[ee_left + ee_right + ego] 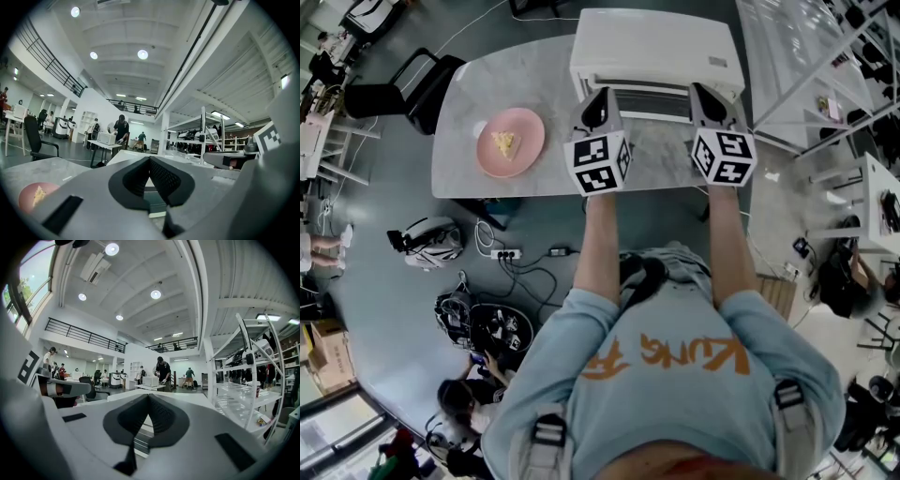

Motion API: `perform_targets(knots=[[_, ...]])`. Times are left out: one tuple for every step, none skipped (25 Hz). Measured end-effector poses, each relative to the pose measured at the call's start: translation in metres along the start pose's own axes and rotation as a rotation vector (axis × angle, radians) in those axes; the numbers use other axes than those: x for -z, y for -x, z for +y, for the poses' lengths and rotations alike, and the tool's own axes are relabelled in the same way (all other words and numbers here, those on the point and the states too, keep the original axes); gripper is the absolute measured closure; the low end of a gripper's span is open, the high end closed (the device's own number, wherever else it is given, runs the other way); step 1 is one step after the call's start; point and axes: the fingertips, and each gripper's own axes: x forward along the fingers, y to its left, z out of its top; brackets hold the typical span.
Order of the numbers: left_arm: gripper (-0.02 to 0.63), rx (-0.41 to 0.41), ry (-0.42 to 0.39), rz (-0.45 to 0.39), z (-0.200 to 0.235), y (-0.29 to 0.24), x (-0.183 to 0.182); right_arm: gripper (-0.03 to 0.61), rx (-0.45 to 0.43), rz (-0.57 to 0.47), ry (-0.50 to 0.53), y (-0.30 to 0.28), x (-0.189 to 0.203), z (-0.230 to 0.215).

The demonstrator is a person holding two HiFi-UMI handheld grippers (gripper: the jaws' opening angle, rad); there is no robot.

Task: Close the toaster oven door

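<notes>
A white toaster oven [656,42] stands at the far edge of the marble table [469,94], its front facing me with a dark band along it. I cannot tell whether its door sits fully against the body. My left gripper [598,97] is shut with nothing between its jaws, tips close to the oven's front at the left. My right gripper [705,92] is likewise shut and empty, at the front's right end. In the left gripper view the jaws [150,160] meet just before the oven's white top [129,154]. The right gripper view shows the same: jaws [149,397] closed, oven [129,395] behind.
A pink plate [511,141] with a slice of cake [504,142] sits on the table left of the oven. A black chair [403,84] stands beyond the table's left end. A white wire rack [806,56] is at the right. Cables [516,258] and a crouching person [469,394] are on the floor.
</notes>
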Motion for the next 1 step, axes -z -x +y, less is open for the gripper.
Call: perform_targets(knots=[[0.612, 0.000, 0.001, 0.001, 0.0004, 0.0001, 0.0007, 0.581, -0.001, 0.001, 0.000, -0.0001, 0.0005, 0.0003]])
